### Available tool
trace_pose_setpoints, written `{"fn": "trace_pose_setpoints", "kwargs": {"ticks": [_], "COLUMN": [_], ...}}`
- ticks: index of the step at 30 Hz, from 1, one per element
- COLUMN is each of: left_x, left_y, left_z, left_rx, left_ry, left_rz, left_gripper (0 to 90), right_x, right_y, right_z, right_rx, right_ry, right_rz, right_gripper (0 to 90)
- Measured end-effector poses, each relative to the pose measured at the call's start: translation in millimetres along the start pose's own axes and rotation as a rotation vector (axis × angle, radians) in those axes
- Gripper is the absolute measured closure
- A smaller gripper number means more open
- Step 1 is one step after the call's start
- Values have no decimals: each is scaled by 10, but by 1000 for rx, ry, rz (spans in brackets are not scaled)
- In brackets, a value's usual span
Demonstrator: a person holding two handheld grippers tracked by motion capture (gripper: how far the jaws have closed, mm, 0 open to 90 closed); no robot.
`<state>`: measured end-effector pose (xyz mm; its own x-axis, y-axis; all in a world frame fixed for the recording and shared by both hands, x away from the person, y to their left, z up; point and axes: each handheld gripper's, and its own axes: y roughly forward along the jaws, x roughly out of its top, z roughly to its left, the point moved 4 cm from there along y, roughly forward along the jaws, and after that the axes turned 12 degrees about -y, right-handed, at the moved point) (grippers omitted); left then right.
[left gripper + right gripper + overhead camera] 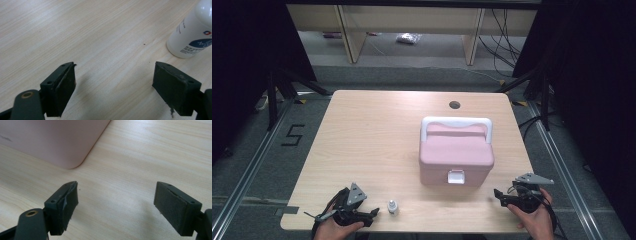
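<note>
1. At the near edge of the wooden table [362, 130], the left gripper [373, 214] sits low over the wood in the person's left hand [334, 229]. Its jaws stand wide apart with nothing between them.
2. Just beside that gripper stands a small white bottle [392, 206], upright and apart from the jaws. In the left gripper view the bottle [192, 32] rises past the jaw at the right of that view, with small print and a blue mark on its side.
3. At the near right corner, the right gripper [498, 195] rests in the person's right hand [537, 220], pointing toward the table's middle. Its jaws are spread wide and empty.
4. Farther in, right of centre, sits a pink box [456, 152] with a white handle [456, 123] and a white front latch [456, 177], its lid down. In the right gripper view a rounded corner of the box [55, 140] lies near the jaws, not touching.
5. Near the far edge is a round cable hole [454, 105].
</note>
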<state>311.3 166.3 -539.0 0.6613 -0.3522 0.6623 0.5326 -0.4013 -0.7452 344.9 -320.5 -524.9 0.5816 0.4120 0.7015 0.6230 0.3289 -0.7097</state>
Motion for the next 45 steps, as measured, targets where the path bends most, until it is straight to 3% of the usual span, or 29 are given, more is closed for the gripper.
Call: {"fn": "trace_pose_setpoints", "kwargs": {"ticks": [2, 3, 4, 5, 8, 9, 10, 15, 17, 19, 22, 23, 24, 25, 26, 28, 31, 35, 36, 37, 38, 39, 40, 42, 45], "left_x": [19, 44, 64, 87, 131, 144, 164, 300, 357, 427, 494, 524, 550, 579, 605, 677, 790, 958, 996, 1031, 1056, 1099, 1120, 1145, 1205], "left_y": [14, 24, 34, 38, 60, 70, 91, 160, 180, 211, 269, 292, 320, 334, 357, 408, 470, 517, 530, 550, 560, 584, 588, 604, 651], "left_z": [18, 37, 54, 81, 109, 114, 121, 201, 205, 214, 215, 214, 210, 213, 212, 223, 211, 159, 151, 138, 135, 129, 120, 106, 71], "left_rx": [8, -1, 0, -9, -56, -61, -57, -41, -41, -47, -48, -56, -62, -72, -89, -118, -128, -135, -146, -140, -148, -142, -152, -153, -170], "left_ry": [-9, -12, -18, -25, -86, -84, -85, -92, -104, -88, -98, -100, -103, -108, -122, -157, -170, -143, -133, -134, -128, -133, -132, -142, -143], "left_rz": [-2, -6, -12, 0, 18, 15, 15, 12, 5, 10, 11, 15, 4, 11, -1, -6, -9, -17, -13, -27, -28, -42, -34, -41, -36], "left_gripper": [178, 178, 178, 178, 186, 193, 196, 196, 198, 199, 202, 205, 207, 208, 208, 209, 233, 302, 317, 331, 346, 359, 386, 438, 506], "right_x": [3, -2, -2, 9, 12, 18, 21, 96, 131, 161, 195, 207, 230, 248, 267, 301, 353, 409, 414, 416, 420, 423, 438, 466, 513], "right_y": [-12, -15, -11, -15, -30, -15, -33, -6, -20, -20, 6, 14, 14, 16, 13, 35, 69, 123, 149, 170, 190, 191, 226, 242, 265], "right_z": [-24, -7, -24, -2, -51, -68, -37, -97, -104, -80, -121, -107, -144, -151, -153, -215, -291, -358, -398, -386, -413, -386, -419, -410, -416], "right_rx": [-25, -14, -8, -7, -9, -9, -11, 2, 9, 19, 19, 30, 22, 32, 27, 13, -8, -20, -21, -22, -19, -19, -16, -23, -2], "right_ry": [-29, -7, -23, 20, 4, -2, 44, -14, -33, -18, -60, -34, -58, -49, -28, -34, -7, 33, 9, 37, 14, 53, 22, 32, -5], "right_rz": [-10, -2, -8, -4, 1, -14, 3, -50, -53, -51, -53, -57, -69, -71, -74, -88, -95, -104, -104, -92, -92, -68, -86, -73, -91], "right_gripper": [208, 212, 215, 219, 235, 242, 244, 309, 321, 356, 401, 415, 430, 450, 448, 421, 404, 363, 357, 355, 355, 355, 356, 382, 442]}}
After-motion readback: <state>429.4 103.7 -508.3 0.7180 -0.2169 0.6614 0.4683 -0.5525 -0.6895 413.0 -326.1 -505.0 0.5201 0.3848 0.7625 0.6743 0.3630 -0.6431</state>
